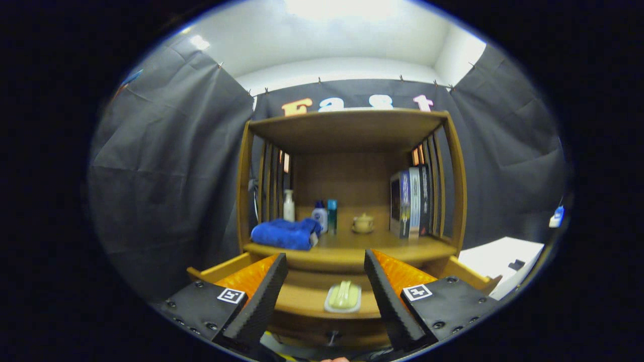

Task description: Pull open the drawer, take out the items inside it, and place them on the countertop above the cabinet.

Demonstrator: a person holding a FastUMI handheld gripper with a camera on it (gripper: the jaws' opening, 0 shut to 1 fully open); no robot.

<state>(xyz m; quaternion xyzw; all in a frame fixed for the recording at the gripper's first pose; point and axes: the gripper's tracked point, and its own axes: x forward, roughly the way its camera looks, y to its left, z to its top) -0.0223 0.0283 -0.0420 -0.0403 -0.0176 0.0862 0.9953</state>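
The wooden cabinet's drawer (302,301) stands pulled out toward me, its side walls (221,269) showing on either side. Inside it lies a pale yellow-green item on a small white dish (343,296), seen between my fingers and a little below their tips. My gripper (326,259) is open and holds nothing, with its tips level with the front edge of the countertop (342,254). The drawer's handle (332,338) shows low between the fingers. On the countertop sits a folded blue towel (286,234) at the left.
Behind the towel on the countertop stand a white pump bottle (289,205), two small bottles (325,215), a small cream cup on a saucer (363,222) and several upright books (410,201). A wooden shelf (347,125) roofs the countertop. A white box (503,261) stands to the cabinet's right.
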